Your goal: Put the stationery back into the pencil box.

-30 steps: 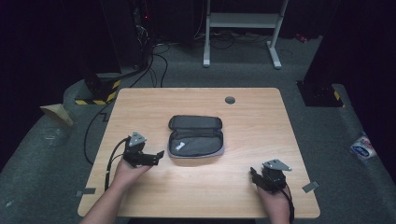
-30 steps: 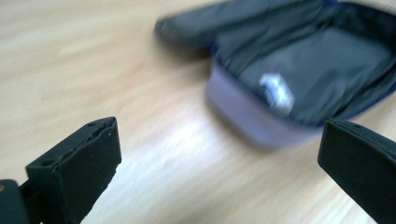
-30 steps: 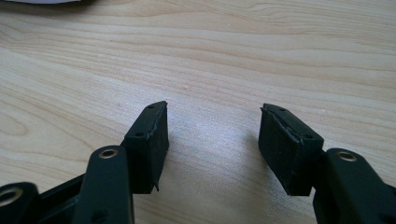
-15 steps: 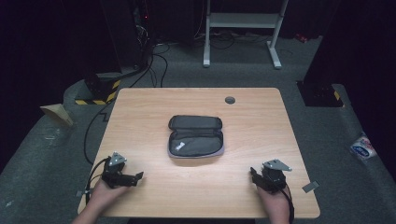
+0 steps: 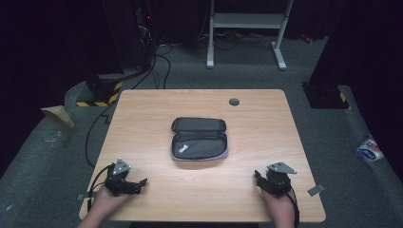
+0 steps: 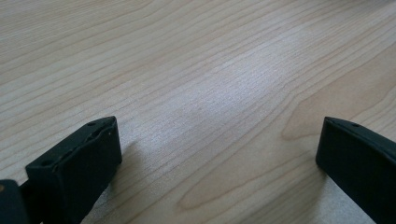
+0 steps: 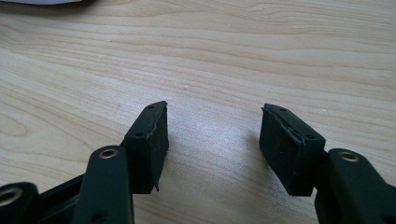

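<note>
Black claws [image 5: 142,182] — grey three-cornered top plates, trailing black cables.

Left gripper [image 5: 138,183] moved away from the pouch [image 5: 198,138] — toward the table's near-left corner.

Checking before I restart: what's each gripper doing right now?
Left gripper: open, holding nothing.
Right gripper: open, holding nothing.

Pale wood table [image 5: 142,118] with wavy grain. Dark grey pouch [image 5: 198,138], lighter grey edging, small white label, at table centre. Black left gripper [image 5: 138,183] and black right gripper [image 5: 257,176] near front corners, each with grey plate.
</note>
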Available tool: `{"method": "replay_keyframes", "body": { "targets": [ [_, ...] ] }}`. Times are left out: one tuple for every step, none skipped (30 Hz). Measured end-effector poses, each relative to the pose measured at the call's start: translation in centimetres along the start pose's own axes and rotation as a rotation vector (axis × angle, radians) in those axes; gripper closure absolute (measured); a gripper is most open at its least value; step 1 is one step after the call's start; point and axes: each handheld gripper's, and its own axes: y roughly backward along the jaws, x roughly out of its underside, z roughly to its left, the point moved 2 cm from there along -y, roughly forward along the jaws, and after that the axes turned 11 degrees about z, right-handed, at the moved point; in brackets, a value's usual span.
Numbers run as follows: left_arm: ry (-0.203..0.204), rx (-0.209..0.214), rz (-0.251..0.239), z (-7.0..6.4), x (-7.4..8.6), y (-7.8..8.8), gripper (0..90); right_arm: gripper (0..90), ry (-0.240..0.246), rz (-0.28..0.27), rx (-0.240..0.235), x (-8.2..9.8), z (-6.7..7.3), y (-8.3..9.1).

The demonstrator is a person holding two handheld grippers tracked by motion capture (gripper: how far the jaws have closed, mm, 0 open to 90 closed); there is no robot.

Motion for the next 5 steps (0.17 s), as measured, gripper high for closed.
{"method": "replay_keyframes", "body": {
  "targets": [
    [0.002, 0.001, -0.001, 0.00, 0.01, 0.00, 0.5, 41.4, 0.001, -0.001, 0.001, 0.00, 0.01, 0.00],
    [0.002, 0.001, 0.000, 0.00, 0.01, 0.01, 0.5, 41.4, -0.001, -0.001, 0.003, 0.01, 0.05, 0.00],
    [0.003, -0.001, -0.002, 0.00, 0.02, 0.00, 0.5, 41.4, 0.001, -0.003, 0.005, 0.01, 0.07, 0.00],
    [0.000, -0.003, -0.001, 0.03, 0.02, 0.02, 0.5, 41.2, 0.000, -0.003, 0.005, 0.01, 0.07, 0.00],
    [0.000, -0.003, -0.002, 0.03, 0.02, 0.01, 0.5, 40.7, 0.001, -0.002, 0.005, 0.00, 0.02, 0.00]
  ]
}}
